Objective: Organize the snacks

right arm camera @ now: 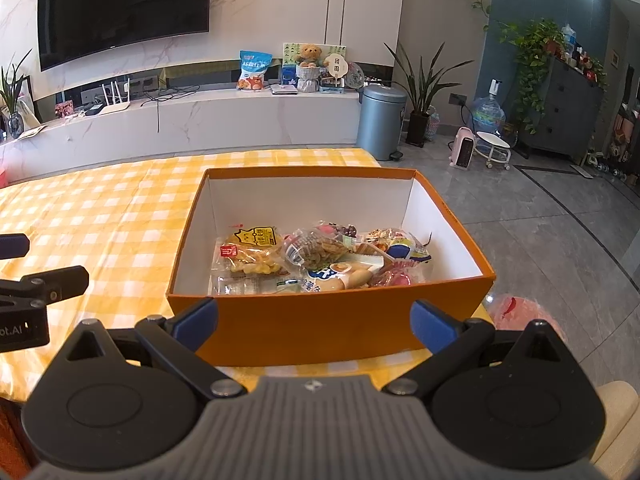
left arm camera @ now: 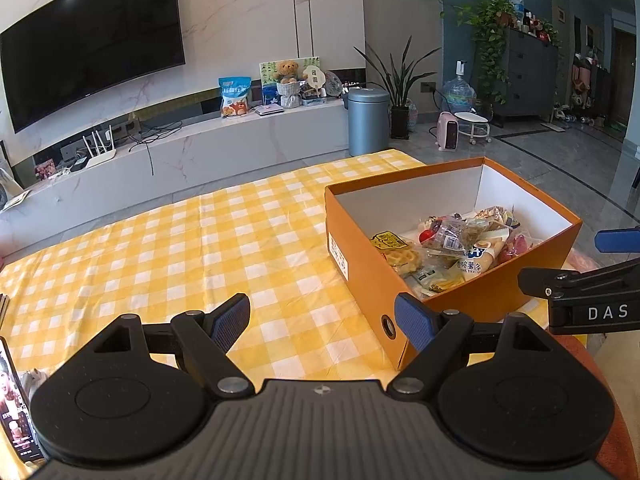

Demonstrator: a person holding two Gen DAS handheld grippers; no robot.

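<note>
Snacks (right arm camera: 316,260) lie heaped in our orange box (right arm camera: 328,320) at the bench's (left arm camera: 160,248) right edge, so the left tool (left arm camera: 322,318) and right tool (right arm camera: 314,322) gape wide, holding nothing.

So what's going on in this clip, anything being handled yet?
Nothing is held right now. A person has both tools over the yellow checked tablecloth. The left hand-held gripper and the right hand-held gripper are both open and empty. The wrapped snacks are piled inside the orange box, which sits directly ahead of the right one.
</note>
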